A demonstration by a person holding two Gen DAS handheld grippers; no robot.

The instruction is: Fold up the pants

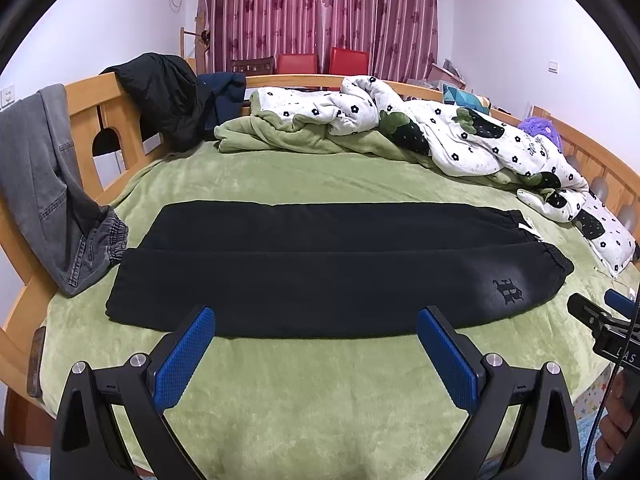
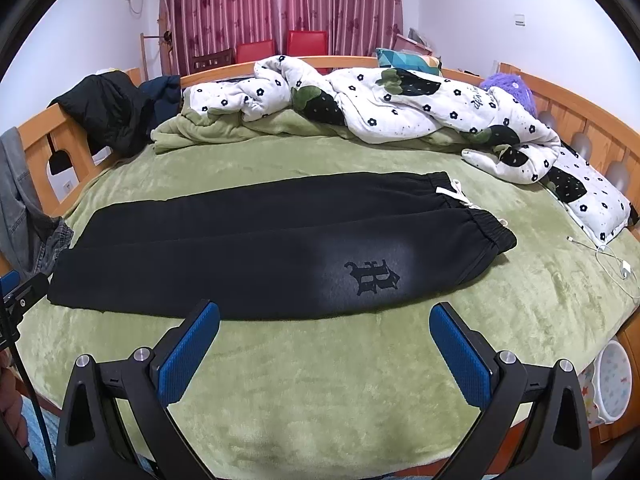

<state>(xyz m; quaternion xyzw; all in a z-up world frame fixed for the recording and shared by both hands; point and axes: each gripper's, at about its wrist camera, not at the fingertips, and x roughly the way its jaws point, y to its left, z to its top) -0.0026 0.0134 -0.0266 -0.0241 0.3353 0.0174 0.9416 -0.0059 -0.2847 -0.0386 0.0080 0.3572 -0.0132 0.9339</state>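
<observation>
Black pants (image 1: 312, 276) lie spread flat on the bed (image 1: 280, 400) just ahead of both jaws, legs side by side; left gripper (image 1: 316, 332) and right gripper (image 2: 325, 326) gape empty, no fold made yet

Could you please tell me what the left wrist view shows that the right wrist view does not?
Only the left wrist view shows the grey jeans' whole length over the bed frame, and the right hand-held gripper at its edge.

Only the right wrist view shows the white cable on the blanket and the white basin beside the bed.

Both show the black pants flat on the green blanket, the flowered quilt and open jaws.
</observation>
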